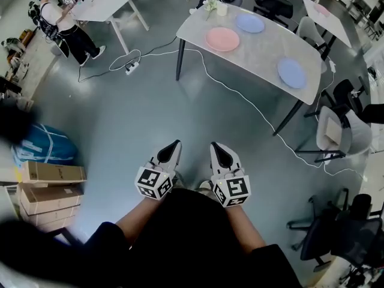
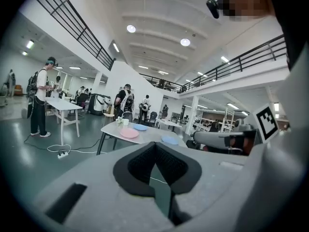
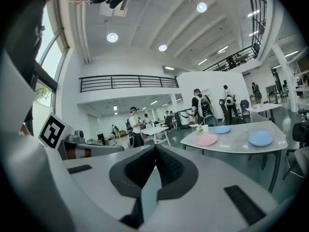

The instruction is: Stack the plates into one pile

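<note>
Three plates lie apart on a grey table (image 1: 264, 50) far ahead: a pink plate (image 1: 222, 39), a blue plate (image 1: 249, 23) behind it, and another blue plate (image 1: 292, 72) near the right end. My left gripper (image 1: 174, 146) and right gripper (image 1: 217, 147) are held side by side close to my body, well short of the table, both shut and empty. The left gripper view shows the pink plate (image 2: 129, 133) and both blue ones (image 2: 140, 127), (image 2: 170, 140) beyond the shut jaws. In the right gripper view the pink plate (image 3: 207, 139) sits left of a blue plate (image 3: 261, 138).
A white cable (image 1: 240, 95) and a power strip (image 1: 131, 68) lie on the floor before the table. Chairs (image 1: 336, 131) stand at the right. Cardboard boxes (image 1: 48, 188) and a blue bag (image 1: 48, 146) are at the left. A person (image 1: 57, 17) stands by a white table (image 1: 111, 5).
</note>
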`<state>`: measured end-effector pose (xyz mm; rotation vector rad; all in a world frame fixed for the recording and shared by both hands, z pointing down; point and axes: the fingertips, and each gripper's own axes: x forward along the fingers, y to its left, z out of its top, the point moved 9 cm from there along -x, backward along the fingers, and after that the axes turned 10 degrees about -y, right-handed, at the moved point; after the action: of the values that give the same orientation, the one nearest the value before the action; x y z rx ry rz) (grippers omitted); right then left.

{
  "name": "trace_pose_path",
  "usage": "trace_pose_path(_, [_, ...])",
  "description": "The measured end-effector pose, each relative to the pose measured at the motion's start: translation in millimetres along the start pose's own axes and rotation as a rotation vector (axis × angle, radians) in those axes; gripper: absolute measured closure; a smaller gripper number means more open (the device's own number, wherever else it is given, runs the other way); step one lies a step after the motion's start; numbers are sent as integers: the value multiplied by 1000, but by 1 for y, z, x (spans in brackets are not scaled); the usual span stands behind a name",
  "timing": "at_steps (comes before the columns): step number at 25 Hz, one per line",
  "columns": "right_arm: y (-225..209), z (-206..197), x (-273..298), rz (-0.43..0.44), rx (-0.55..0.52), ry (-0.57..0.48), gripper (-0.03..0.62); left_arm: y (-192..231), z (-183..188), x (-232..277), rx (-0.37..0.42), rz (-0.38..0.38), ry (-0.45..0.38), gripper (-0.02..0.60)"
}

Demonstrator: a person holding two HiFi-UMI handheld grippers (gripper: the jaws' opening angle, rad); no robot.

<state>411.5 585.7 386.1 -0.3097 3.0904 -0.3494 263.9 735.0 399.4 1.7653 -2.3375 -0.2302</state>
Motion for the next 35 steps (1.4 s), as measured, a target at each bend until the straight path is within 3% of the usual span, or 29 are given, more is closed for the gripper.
trace_pose_path(5, [-1,-6,13,-6,13,16,582,12,-10,9,-45,19,27,566])
trace_pose_path(10, [-13,-20,44,-23,-41,80,582,70,-17,32,-118,65,26,566])
trace_pose_path(15, [-45,-23,94,-86,-50,118,582,119,-7,90,-76,5,17,566])
trace_pose_path(20, [-59,-15,173,-93,-48,107,582,159,2,142,-156,-10,33,566])
trace_pose_path(30, [-78,4,301,-114,-83,159,582,245,50,204,64,-42,13,566])
trace_pose_path(32, [-81,8,326,-115,-91,154,582,262,59,214,85,-52,3,566])
trace_pose_path(35, [-79,11,367,-104,-89,130,581,294,64,227,54,-69,15,566])
